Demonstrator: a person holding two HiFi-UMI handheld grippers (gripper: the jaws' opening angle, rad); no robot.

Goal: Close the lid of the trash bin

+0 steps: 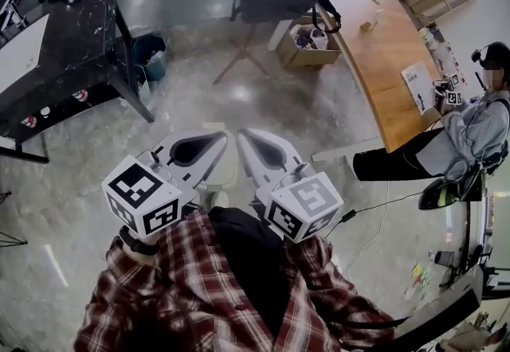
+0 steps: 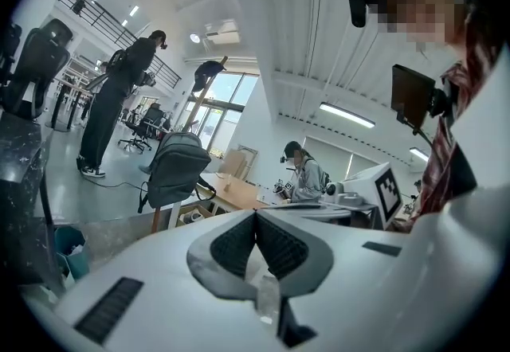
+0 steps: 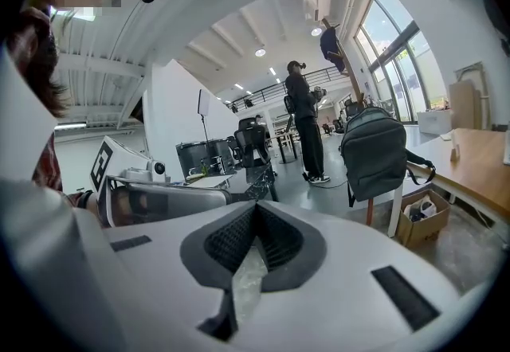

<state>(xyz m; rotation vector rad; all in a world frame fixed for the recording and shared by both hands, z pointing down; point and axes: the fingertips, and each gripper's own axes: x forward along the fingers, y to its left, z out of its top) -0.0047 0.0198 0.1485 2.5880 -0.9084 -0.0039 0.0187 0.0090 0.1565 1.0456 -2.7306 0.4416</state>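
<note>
**A:** Where is the trash bin, seen from the fingers?

**B:** The only bin I can make out is a small teal bin (image 1: 150,56) with a dark liner. It is in the upper left of the head view, just beside a leg of the black table (image 1: 72,32), and well apart from both grippers. I cannot tell whether it has a lid.

**A:** And under the grippers?

**B:** A pale shape (image 1: 217,179) shows between them at frame centre. It is mostly covered and I can't tell what it is.

**A:** The fingers themselves?

**B:** The left gripper (image 1: 213,140) is clenched, its ribbed pads (image 2: 235,245) meeting on nothing. The right gripper (image 1: 249,140) is the same, its pads (image 3: 231,239) pressed together and empty. The two tips are near each other.

**A:** Any writing?

**B:** The cubes (image 1: 143,197) carry black-and-white square markers. The booklet (image 1: 416,86) on the wooden desk (image 1: 390,64) at the right has print too small to read
</note>
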